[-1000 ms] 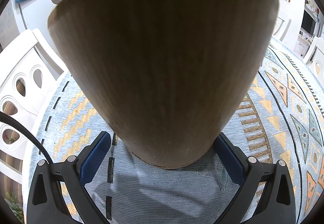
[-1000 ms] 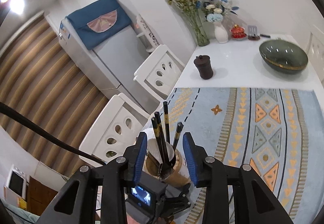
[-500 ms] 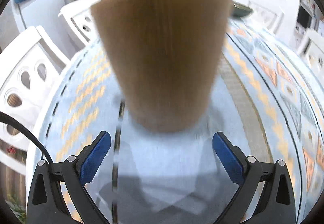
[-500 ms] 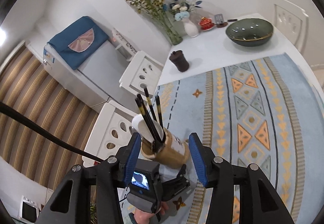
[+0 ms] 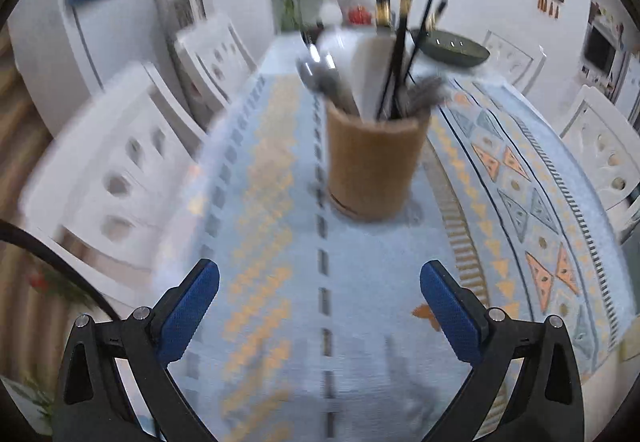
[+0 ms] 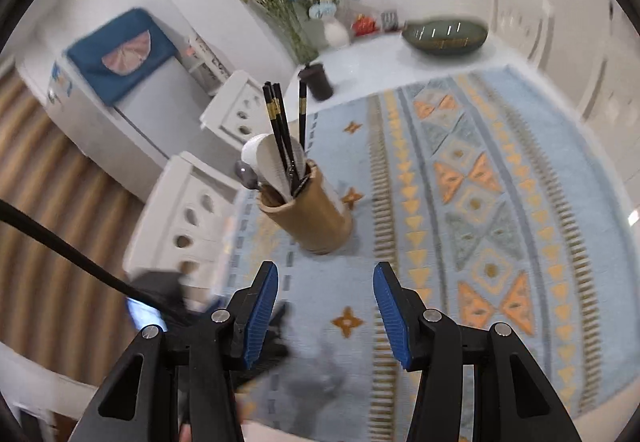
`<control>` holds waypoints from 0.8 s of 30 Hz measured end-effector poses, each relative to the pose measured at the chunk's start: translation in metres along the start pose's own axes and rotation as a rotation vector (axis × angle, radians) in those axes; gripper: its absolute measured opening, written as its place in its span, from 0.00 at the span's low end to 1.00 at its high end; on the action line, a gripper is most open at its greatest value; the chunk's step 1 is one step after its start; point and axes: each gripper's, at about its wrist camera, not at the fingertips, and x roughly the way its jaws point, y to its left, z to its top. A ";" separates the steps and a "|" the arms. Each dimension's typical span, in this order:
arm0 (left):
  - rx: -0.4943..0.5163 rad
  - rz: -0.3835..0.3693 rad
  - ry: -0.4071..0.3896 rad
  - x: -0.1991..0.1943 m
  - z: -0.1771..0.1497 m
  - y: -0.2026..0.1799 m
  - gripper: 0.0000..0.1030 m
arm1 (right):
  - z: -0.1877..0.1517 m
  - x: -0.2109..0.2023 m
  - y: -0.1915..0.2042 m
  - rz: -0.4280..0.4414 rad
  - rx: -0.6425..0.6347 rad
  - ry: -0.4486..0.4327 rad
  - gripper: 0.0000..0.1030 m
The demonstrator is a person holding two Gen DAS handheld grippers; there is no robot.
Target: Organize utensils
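A wooden utensil holder (image 5: 374,158) is standing upright on the patterned tablecloth (image 5: 276,282), at twelve o'clock from both grippers. It is holding black chopsticks (image 5: 402,42), metal spoons (image 5: 320,78) and a white spatula (image 6: 268,162). No readable writing is showing. The left gripper (image 5: 320,308) is gaping wide and the right gripper (image 6: 325,316) is standing partly open; both are gripping nothing.

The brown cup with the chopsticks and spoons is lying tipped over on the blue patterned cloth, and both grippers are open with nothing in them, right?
Not quite. The brown cup stands upright on the blue patterned cloth, chopsticks and spoons sticking up out of it; both wrist views show this. The rest holds: the left gripper and the right gripper are open and empty.
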 end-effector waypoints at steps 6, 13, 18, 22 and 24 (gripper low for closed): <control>0.141 0.169 -0.200 -0.055 0.020 0.007 0.99 | -0.017 -0.039 0.024 -0.107 -0.053 -0.148 0.51; 0.168 0.286 -0.188 -0.051 0.016 0.035 1.00 | -0.029 -0.075 0.037 -0.166 -0.044 -0.254 0.53; 0.064 0.277 -0.166 -0.061 0.012 0.066 1.00 | -0.038 -0.083 0.046 -0.164 -0.060 -0.256 0.54; 0.032 0.199 -0.183 -0.082 0.013 0.068 1.00 | -0.042 -0.071 0.053 -0.202 -0.090 -0.221 0.54; 0.011 0.147 -0.176 -0.088 0.013 0.065 1.00 | -0.045 -0.066 0.054 -0.213 -0.096 -0.198 0.54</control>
